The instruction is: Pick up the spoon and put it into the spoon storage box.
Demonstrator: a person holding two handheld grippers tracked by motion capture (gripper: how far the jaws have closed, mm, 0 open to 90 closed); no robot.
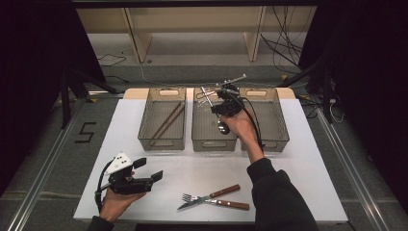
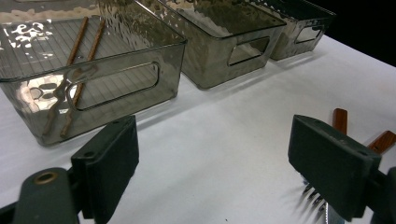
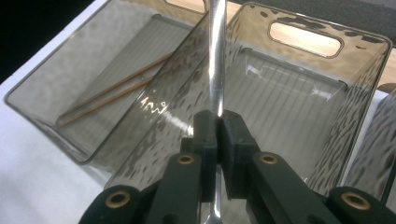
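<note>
My right gripper point(image 1: 223, 105) hangs over the middle bin point(image 1: 211, 144), shut on a metal spoon point(image 1: 223, 127). The spoon's handle point(image 3: 215, 56) rises straight up from between the closed jaws of that gripper point(image 3: 218, 126), and its bowl points down toward the person. My left gripper point(image 1: 149, 169) rests low at the front left of the white table, open, nothing between its jaws point(image 2: 219, 163). A fork point(image 1: 192, 198) and a knife point(image 1: 226, 191), both wooden-handled, lie crossed at the table's front. The fork's tines point(image 2: 310, 198) peek out beside the right jaw.
Three smoky clear bins stand in a row at the back. The left bin point(image 1: 162, 143) holds two brown chopsticks point(image 1: 166, 121); the right bin point(image 1: 272, 139) sits beside the right hand. Cables and shelving lie beyond the table's far edge.
</note>
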